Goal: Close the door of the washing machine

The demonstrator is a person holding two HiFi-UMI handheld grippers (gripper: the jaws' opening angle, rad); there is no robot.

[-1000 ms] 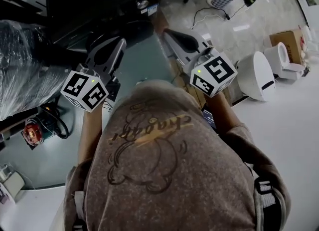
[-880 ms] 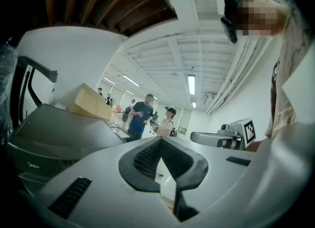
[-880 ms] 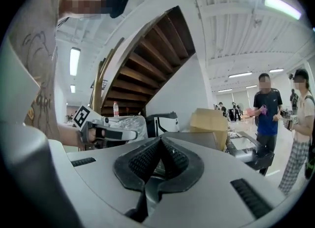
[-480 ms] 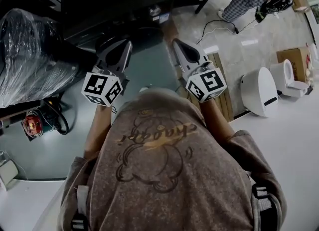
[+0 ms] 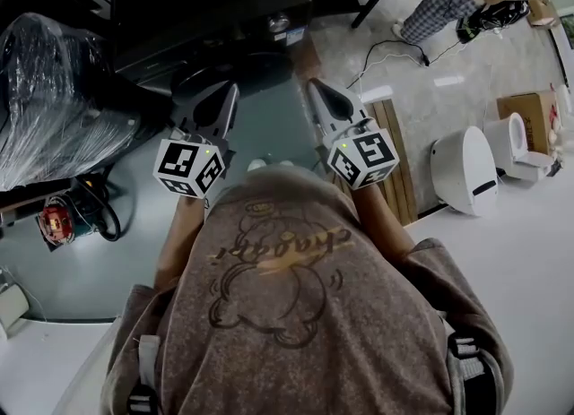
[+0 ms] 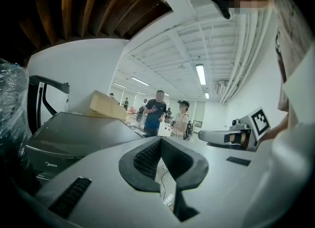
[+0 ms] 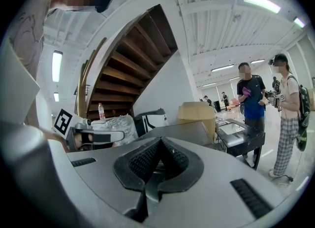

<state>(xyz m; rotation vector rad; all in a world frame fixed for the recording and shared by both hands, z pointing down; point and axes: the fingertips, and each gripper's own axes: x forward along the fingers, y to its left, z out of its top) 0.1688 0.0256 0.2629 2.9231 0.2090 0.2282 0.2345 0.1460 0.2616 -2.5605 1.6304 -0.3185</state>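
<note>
The washing machine (image 5: 206,1) is a dark grey box at the top of the head view, and its grey top also shows in the left gripper view (image 6: 78,133) and the right gripper view (image 7: 189,131). A dark round shape, the door (image 5: 260,65), bulges from its front; how far it stands open I cannot tell. My left gripper (image 5: 230,90) and right gripper (image 5: 314,86) hang side by side just before it, both shut with nothing between their pads. Each gripper view shows its own shut gripper (image 6: 161,141) (image 7: 161,143).
A plastic-wrapped bundle (image 5: 54,90) lies at the left, with a red tool and cable (image 5: 58,220) below it. Wooden planks (image 5: 395,153), white rounded appliances (image 5: 462,171) and a cardboard box (image 5: 525,104) sit at the right. A person (image 5: 439,1) stands at the far right.
Both grippers have sunk a little and drawn nearer to each other and to my body. Their jaws have stayed shut.
</note>
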